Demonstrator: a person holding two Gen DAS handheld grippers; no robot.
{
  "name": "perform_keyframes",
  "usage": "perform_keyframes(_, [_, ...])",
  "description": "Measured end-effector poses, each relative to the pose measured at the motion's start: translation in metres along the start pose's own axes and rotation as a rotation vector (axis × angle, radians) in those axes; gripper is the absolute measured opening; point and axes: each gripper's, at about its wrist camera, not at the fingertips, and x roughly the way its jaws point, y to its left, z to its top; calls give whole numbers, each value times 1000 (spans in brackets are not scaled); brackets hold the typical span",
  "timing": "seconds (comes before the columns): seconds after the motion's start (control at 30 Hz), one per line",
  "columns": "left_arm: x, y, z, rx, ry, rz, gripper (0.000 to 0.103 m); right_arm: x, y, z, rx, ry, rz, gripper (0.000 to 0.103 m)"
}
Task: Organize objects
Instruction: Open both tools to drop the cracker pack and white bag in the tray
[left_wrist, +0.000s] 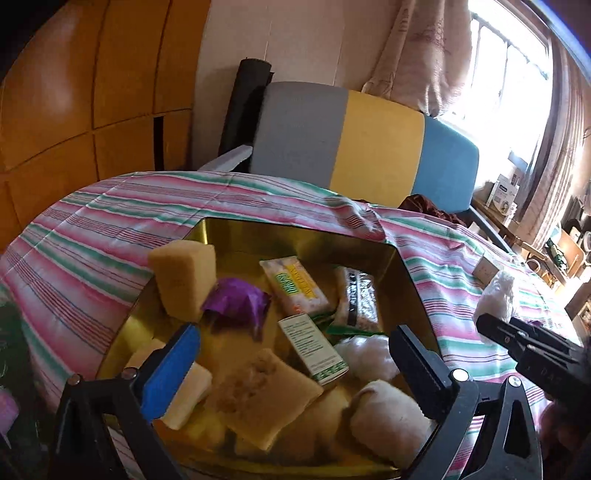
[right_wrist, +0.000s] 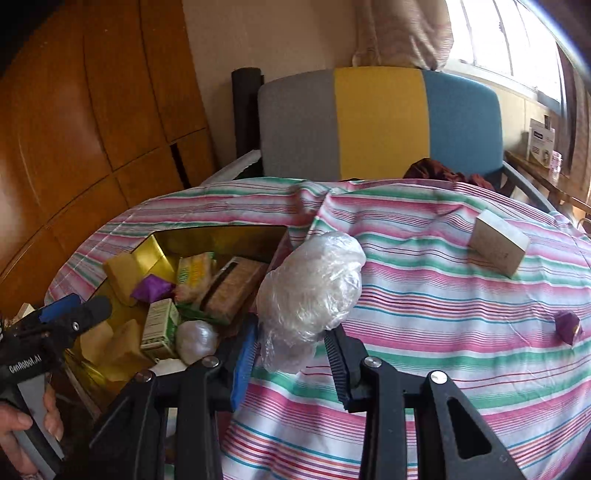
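A gold tin (left_wrist: 295, 230) sits on the striped tablecloth and holds several items: a yellow sponge (left_wrist: 184, 278), a purple wrapper (left_wrist: 236, 301), snack packets, a green-white box (left_wrist: 314, 349) and white bundles. My left gripper (left_wrist: 291, 354) is open and empty above the tin. My right gripper (right_wrist: 291, 350) is shut on a clear plastic-wrapped white bundle (right_wrist: 314, 284), held just right of the tin (right_wrist: 221, 236). It also shows in the left wrist view (left_wrist: 496, 295). On the cloth lie a beige box (right_wrist: 498, 247) and a purple candy (right_wrist: 569, 326).
A grey, yellow and blue chair back (right_wrist: 380, 122) stands behind the table. Wooden cabinets (right_wrist: 92, 129) fill the left. A window with curtains (left_wrist: 517, 74) is at the right, with a cluttered shelf (left_wrist: 502, 192) below it.
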Motion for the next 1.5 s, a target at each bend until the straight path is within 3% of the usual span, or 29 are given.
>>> perform_keyframes(0.27, [-13, 22, -22, 22, 9, 26, 103, 33, 68, 32, -135, 106, 100, 36])
perform_keyframes(0.53, [-24, 45, -33, 11, -1, 46, 103, 99, 123, 59, -200, 287, 174, 38])
perform_keyframes(0.73, [-27, 71, -36, -41, 4, 73, 103, 143, 161, 69, -272, 351, 161, 38])
perform_keyframes(0.93, [-27, 87, -39, -75, 12, 84, 103, 172, 157, 79, -148, 384, 162, 56])
perform_keyframes(1.07, [-28, 86, -41, -84, -1, 80, 103, 161, 154, 77, -156, 356, 197, 60])
perform_keyframes(1.23, [-28, 73, -40, -66, -4, 55, 103, 129, 141, 70, -195, 302, 169, 60])
perform_keyframes(1.5, [-30, 43, -37, -9, 2, 24, 103, 80, 90, 60, -143, 219, 118, 60])
